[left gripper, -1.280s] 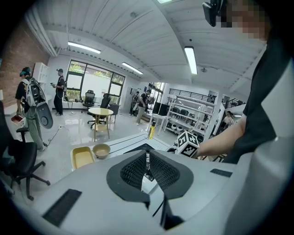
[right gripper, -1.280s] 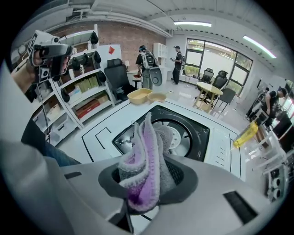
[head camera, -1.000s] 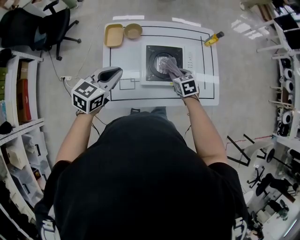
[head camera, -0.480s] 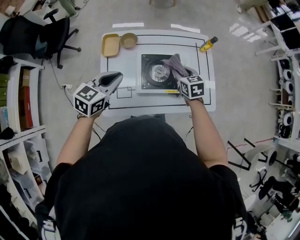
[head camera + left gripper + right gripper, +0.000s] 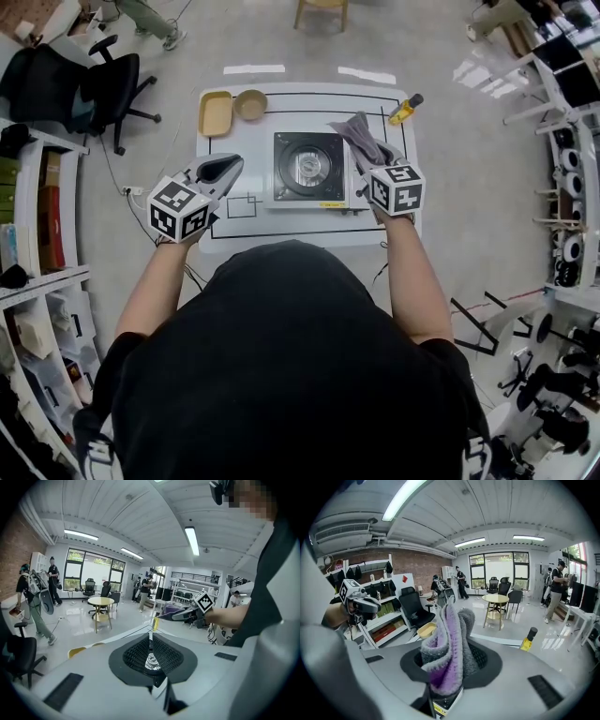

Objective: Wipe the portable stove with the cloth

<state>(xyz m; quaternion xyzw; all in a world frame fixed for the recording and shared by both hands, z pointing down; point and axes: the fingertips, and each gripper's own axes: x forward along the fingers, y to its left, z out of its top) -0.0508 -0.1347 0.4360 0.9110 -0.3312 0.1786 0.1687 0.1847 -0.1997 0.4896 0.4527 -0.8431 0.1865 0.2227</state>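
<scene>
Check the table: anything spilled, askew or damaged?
Nothing stands out. The stove sits square on the table, the bottle stands upright, and the tray and bowl sit at the far left corner. The cloth is bunched in the right gripper near the stove's right side; the left gripper is shut and empty.

A portable stove sits at the middle of the table. At the far left corner a tray and a bowl lie side by side, the bowl to the right. A bottle stands at the far right corner. The cloth, between the jaws of the right gripper, is just right of the stove, between it and the bottle. The left gripper is over the table's left side, left of the stove. An office chair stands on the floor off the table's far left.
</scene>
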